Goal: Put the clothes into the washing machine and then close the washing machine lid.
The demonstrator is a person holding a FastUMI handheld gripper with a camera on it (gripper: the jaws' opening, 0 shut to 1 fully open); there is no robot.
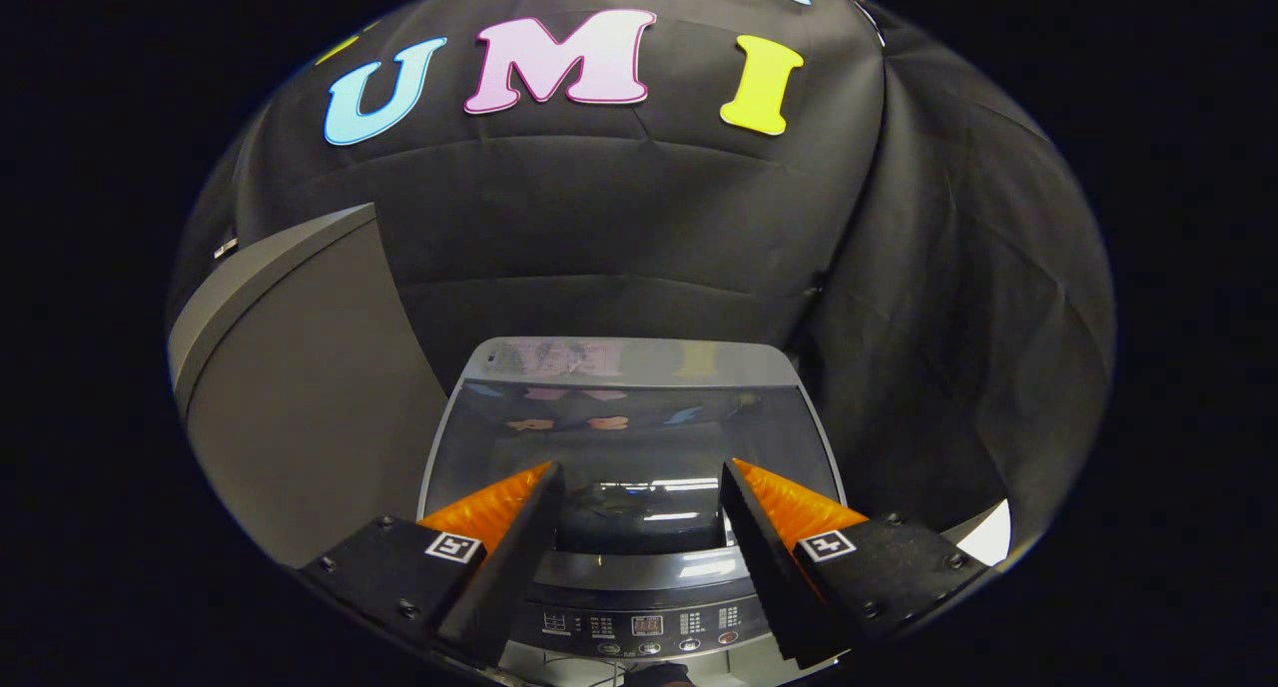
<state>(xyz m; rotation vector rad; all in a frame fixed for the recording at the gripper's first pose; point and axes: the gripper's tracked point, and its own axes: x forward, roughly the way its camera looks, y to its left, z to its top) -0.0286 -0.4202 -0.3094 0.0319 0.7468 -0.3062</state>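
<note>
Black cloth wall hangs behind everything we see | grey cabinet stands left of the washing machine | its glass lid lies shut, just ahead of our tongs | tongs spread open, gripping nothing | control panel between the fingers.

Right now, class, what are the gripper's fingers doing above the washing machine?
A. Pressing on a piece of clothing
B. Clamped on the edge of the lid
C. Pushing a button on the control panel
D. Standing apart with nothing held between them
D: the gripper hangs over the washing machine with both fingers spread and nothing gripped between them.
</note>
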